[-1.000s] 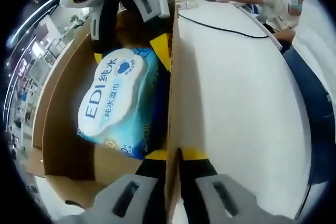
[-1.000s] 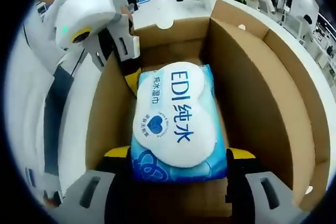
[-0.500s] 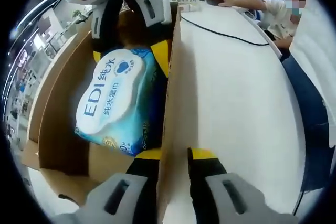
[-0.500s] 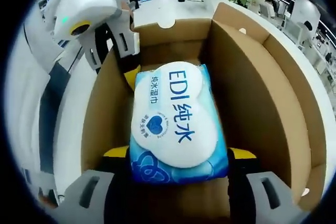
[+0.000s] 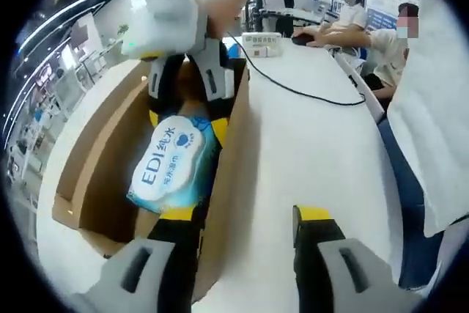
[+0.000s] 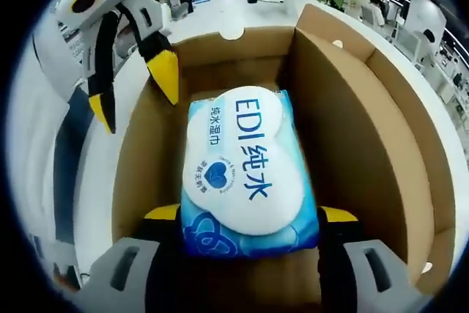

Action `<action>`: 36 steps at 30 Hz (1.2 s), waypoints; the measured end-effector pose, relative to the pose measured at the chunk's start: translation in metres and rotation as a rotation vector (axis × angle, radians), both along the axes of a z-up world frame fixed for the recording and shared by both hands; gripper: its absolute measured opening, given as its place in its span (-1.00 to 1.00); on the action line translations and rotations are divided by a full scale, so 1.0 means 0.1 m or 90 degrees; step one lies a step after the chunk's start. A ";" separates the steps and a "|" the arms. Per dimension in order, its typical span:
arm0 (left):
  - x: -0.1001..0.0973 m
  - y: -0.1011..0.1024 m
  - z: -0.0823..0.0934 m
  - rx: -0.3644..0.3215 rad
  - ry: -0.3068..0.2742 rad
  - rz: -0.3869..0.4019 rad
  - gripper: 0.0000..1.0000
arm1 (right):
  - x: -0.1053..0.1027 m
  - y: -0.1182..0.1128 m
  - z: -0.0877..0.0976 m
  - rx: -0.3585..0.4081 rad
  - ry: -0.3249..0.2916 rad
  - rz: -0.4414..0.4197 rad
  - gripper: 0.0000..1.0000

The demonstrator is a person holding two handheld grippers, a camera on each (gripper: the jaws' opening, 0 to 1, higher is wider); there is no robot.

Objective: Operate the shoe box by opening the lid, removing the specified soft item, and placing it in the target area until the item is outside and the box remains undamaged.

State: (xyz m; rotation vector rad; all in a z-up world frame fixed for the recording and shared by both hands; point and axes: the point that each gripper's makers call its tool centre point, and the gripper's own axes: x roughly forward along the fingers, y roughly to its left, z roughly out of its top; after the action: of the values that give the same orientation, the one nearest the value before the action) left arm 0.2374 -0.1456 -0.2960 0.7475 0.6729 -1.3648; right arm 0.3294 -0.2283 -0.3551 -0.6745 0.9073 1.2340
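Sitting on the white desk (image 5: 315,152), the cardboard shoe box (image 6: 344,130) is open, so the lid step looks done and no damage shows on the walls. EDI wet-wipes pack (image 6: 248,170) lies on the box floor, not out yet. Right tongs (image 6: 249,218) bracket the pack's near end, yellow pads against both sides, apparently clamped on it. Left tongs (image 5: 245,218) are apart, one jaw inside the box wall, one outside over the desk, gripping nothing. Left to do: lift the pack out, set it in the target area.
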 end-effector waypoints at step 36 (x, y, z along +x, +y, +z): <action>1.13 0.02 0.28 0.003 -0.049 -0.001 0.81 | 0.01 0.01 -0.01 -0.003 -0.008 -0.002 0.50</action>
State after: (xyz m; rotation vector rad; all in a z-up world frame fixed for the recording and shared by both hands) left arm 0.3503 -0.1434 -0.2682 0.7991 0.6153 -1.3293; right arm 0.3304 -0.2271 -0.3556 -0.6843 0.9006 1.2239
